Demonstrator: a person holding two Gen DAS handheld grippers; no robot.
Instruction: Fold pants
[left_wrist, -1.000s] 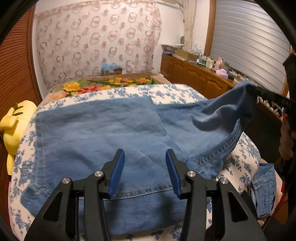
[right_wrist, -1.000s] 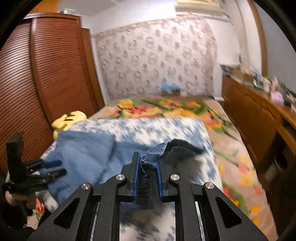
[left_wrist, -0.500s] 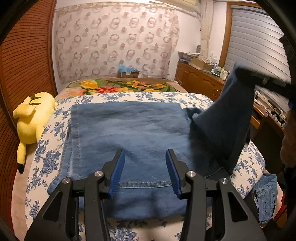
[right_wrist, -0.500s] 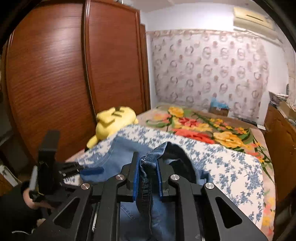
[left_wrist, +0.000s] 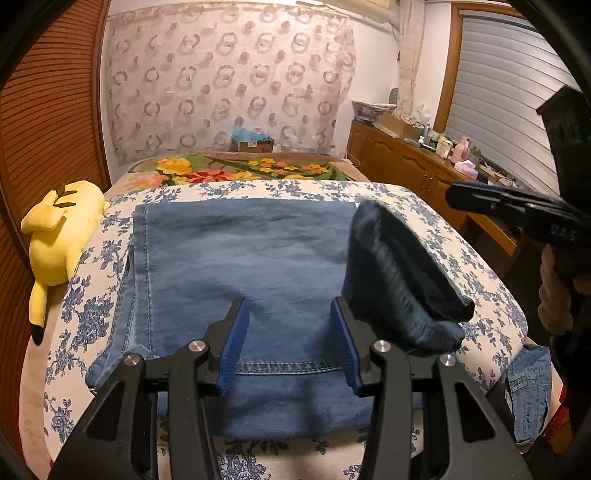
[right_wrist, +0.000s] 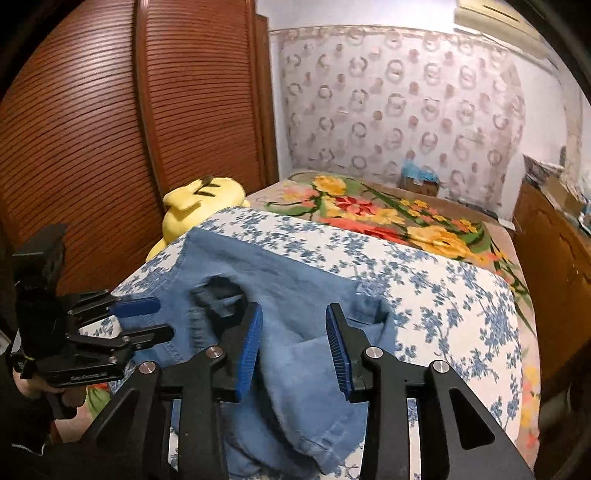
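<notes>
The raised fold of the pants (left_wrist: 402, 273) was motion-blurred in both views, and its hem could not be read. The right gripper (left_wrist: 458, 195) was cut off by the left view's edge. Items on the sideboard (left_wrist: 406, 158) were too small to identify. A denim piece (left_wrist: 528, 391) hung partly out of sight below the bed (left_wrist: 480, 258).

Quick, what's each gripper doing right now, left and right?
Left gripper: open, empty, over the jeans.
Right gripper: opening, nothing pressed between its pads; the jeans lie below.
</notes>
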